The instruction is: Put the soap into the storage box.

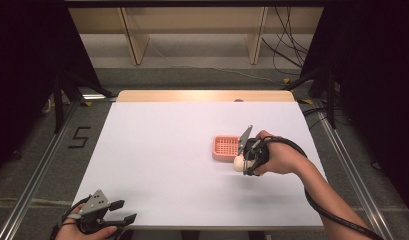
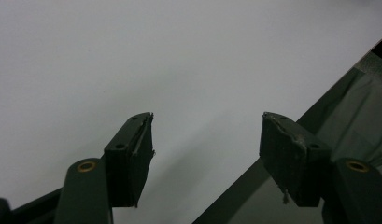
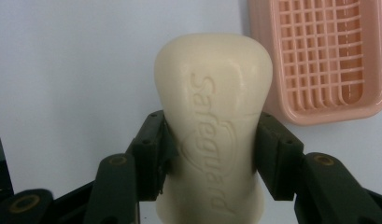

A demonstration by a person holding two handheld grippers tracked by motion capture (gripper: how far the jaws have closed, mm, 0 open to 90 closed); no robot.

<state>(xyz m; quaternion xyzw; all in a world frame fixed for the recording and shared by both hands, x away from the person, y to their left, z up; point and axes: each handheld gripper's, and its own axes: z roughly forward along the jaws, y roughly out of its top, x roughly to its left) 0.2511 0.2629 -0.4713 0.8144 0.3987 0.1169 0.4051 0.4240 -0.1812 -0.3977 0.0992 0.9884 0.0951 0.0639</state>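
Observation:
A cream bar of soap [image 3: 213,126] with raised lettering is clamped at its waist between both jaws of my right gripper [image 3: 209,149]. In the high view the right gripper [image 1: 244,161] holds the soap [image 1: 238,163] just off the near right corner of a pink slatted soap dish [image 1: 225,148], right of the table's centre. The dish [image 3: 319,56] sits empty at the upper right of the right gripper view. My left gripper [image 1: 123,211] rests at the table's near left edge, jaws wide apart with nothing between them; its view shows the gripper [image 2: 207,144] over the white surface.
A white sheet covers the table [image 1: 157,150], with a strip of bare wood [image 1: 202,95] at the far edge. Metal rails run along both sides on the floor. The table's near edge [image 2: 254,177] cuts across the left gripper view.

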